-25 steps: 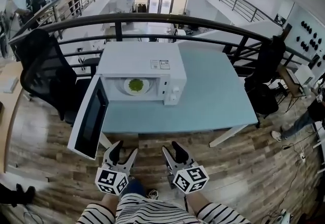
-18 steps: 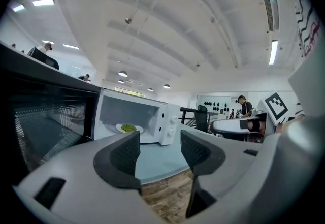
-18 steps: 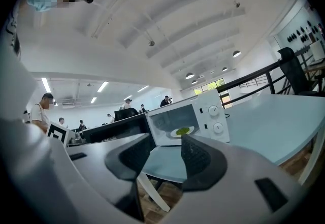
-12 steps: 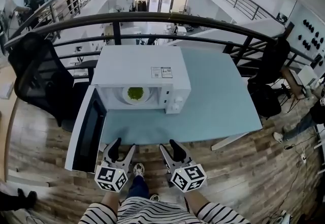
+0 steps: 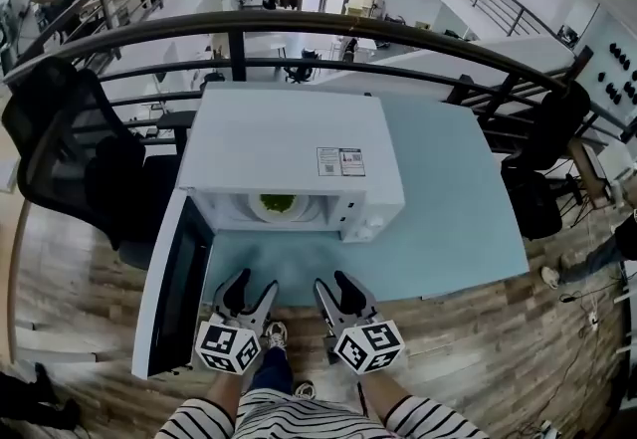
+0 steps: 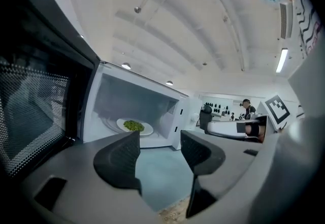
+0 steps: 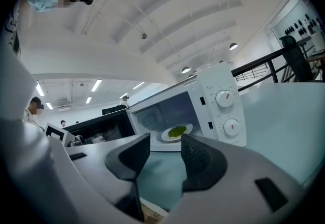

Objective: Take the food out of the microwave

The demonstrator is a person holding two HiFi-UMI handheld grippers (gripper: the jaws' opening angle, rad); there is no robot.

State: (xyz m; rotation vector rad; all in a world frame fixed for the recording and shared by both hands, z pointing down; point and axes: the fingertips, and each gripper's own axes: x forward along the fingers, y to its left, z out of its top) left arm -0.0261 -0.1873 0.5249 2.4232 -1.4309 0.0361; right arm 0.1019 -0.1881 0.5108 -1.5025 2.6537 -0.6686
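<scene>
A white microwave [image 5: 289,153] stands on a pale blue table [image 5: 438,198], its door [image 5: 171,278] swung wide to the left. Inside sits a white plate [image 6: 133,126] [image 7: 176,132] of green food [image 5: 275,202]. My left gripper [image 5: 251,290] [image 6: 158,153] hovers at the table's near edge, open and empty, in front of the cavity. Beside it my right gripper [image 5: 333,288] [image 7: 165,156] is also open with nothing between its jaws. Both point toward the oven, short of the opening.
The open door hangs past the table's left front corner. A black office chair [image 5: 75,158] stands left of the table. A dark railing [image 5: 299,29] runs behind it. Bare tabletop lies right of the microwave. Two dials [image 7: 225,98] sit on its right panel.
Both grippers have come forward from over the wooden floor to the table's near edge. The microwave now looks closer and larger. Jaws stayed as they were.
</scene>
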